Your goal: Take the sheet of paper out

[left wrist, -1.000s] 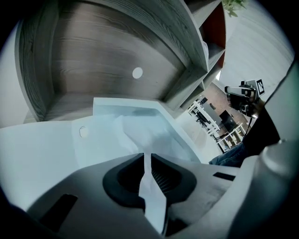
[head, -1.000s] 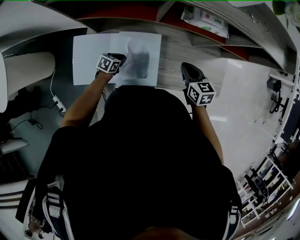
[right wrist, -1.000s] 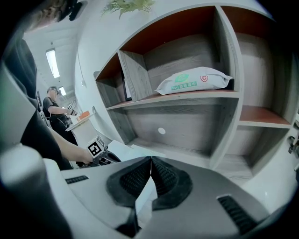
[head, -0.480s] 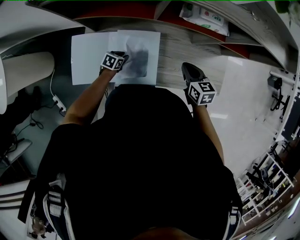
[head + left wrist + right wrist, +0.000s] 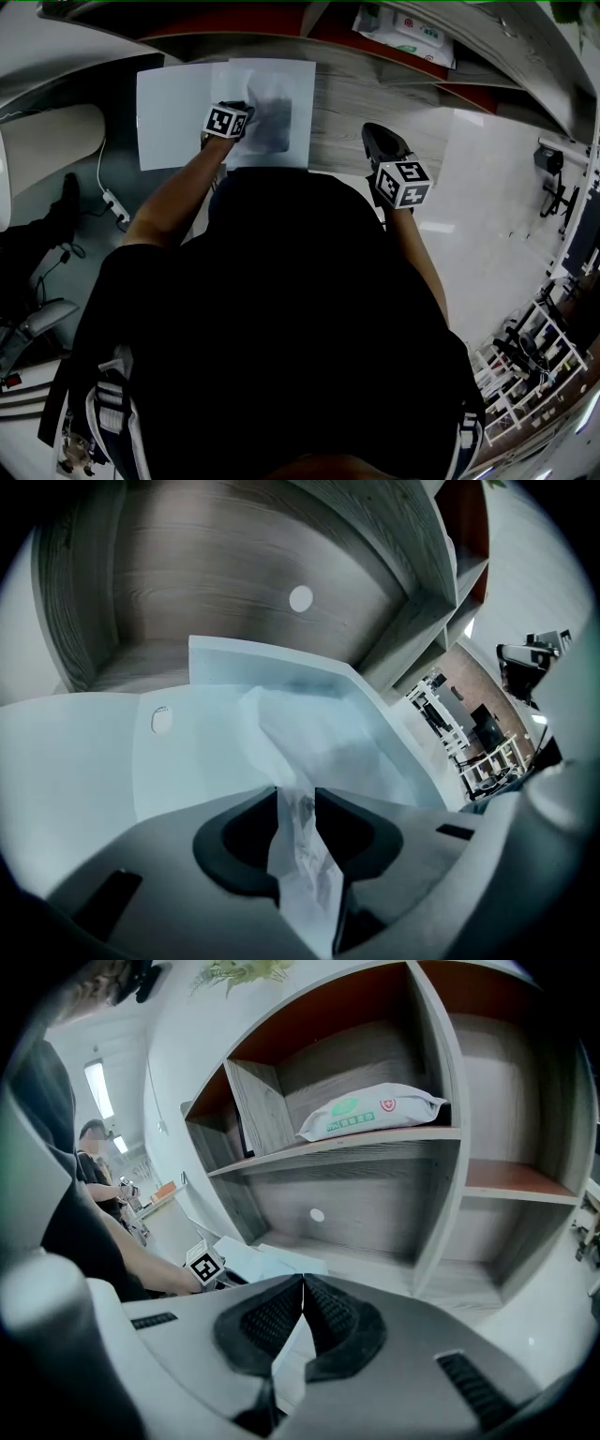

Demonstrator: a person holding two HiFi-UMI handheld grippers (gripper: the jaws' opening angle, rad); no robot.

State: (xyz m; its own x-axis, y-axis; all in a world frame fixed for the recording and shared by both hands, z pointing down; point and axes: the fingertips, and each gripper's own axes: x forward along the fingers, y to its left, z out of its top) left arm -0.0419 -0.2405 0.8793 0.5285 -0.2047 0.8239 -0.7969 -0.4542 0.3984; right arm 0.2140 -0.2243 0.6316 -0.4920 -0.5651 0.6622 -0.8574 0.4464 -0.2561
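Two pale sheets lie overlapped on the lowest wooden shelf (image 5: 356, 94). One white sheet (image 5: 173, 117) juts out over the shelf's left edge. The other sheet of paper (image 5: 272, 98) lies over its right part and shows a grey, puckered patch. My left gripper (image 5: 246, 112) is shut on a raised fold of that sheet. In the left gripper view the crumpled fold (image 5: 302, 841) runs up between the closed jaws of the left gripper (image 5: 295, 799), and the rest of the sheet (image 5: 319, 733) spreads beyond. My right gripper (image 5: 375, 136) hovers to the right, shut and empty; the jaws of the right gripper (image 5: 303, 1283) meet.
A white and green soft packet (image 5: 370, 1110) lies on the shelf above. Upright wooden dividers (image 5: 436, 1129) split the shelf unit into bays. The bay's back wall has a round white plug (image 5: 301, 598). A cable and power strip (image 5: 111, 199) lie on the floor at left.
The left gripper and the sheets sit slightly higher and further left in the head view than a second ago. The right gripper has stayed where it was.
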